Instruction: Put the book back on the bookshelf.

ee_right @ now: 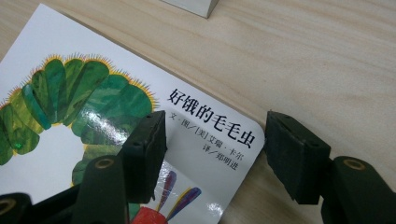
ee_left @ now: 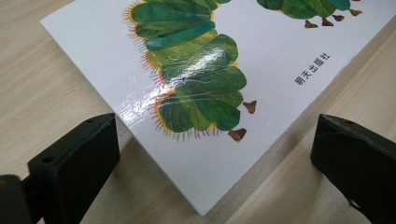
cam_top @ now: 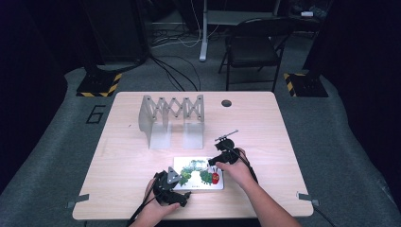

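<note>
A white picture book (cam_top: 198, 173) with a green caterpillar on its cover lies flat near the table's front edge. My left gripper (cam_top: 181, 183) is at the book's near left corner. In the left gripper view that corner (ee_left: 205, 154) lies between the wide-apart jaws of the open left gripper (ee_left: 217, 140), which touch nothing. My right gripper (cam_top: 213, 164) is at the book's right end. In the right gripper view the right gripper (ee_right: 215, 144) is open: one jaw stands over the cover (ee_right: 93, 107), the other over bare wood beside the rounded corner.
A grey metal accordion book rack (cam_top: 172, 118) stands behind the book at mid-table; one of its feet (ee_right: 191, 4) shows in the right gripper view. A cable hole (cam_top: 226, 103) sits at the back of the table. A folding chair (cam_top: 255, 47) stands beyond the table.
</note>
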`<act>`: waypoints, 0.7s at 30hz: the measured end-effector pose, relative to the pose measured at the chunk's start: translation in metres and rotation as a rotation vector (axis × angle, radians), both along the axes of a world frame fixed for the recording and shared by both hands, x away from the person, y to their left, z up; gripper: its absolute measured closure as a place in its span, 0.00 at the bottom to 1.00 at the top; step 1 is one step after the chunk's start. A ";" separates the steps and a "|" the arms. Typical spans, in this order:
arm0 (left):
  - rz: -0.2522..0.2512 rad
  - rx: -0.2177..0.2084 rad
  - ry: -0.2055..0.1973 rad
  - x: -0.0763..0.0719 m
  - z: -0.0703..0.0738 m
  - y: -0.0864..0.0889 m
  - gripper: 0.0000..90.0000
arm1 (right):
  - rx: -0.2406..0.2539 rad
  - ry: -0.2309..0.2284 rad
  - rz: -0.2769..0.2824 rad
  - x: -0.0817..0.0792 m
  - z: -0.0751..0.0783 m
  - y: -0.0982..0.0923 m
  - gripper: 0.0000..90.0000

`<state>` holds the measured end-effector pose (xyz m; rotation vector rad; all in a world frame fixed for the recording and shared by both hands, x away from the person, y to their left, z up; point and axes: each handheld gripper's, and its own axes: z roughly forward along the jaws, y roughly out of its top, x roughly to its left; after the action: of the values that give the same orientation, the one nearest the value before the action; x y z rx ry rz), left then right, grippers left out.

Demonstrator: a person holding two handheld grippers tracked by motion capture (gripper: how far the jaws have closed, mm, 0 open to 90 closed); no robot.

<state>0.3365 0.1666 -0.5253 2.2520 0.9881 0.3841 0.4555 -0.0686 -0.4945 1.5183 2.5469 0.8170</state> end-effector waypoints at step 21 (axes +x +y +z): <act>-0.017 -0.003 0.012 0.000 0.000 0.000 0.01 | 0.012 -0.024 -0.031 -0.004 0.009 -0.002 0.48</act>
<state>0.3368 0.1671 -0.5251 2.2613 0.9741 0.3625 0.4517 -0.0708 -0.4853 1.5377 2.4992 0.8435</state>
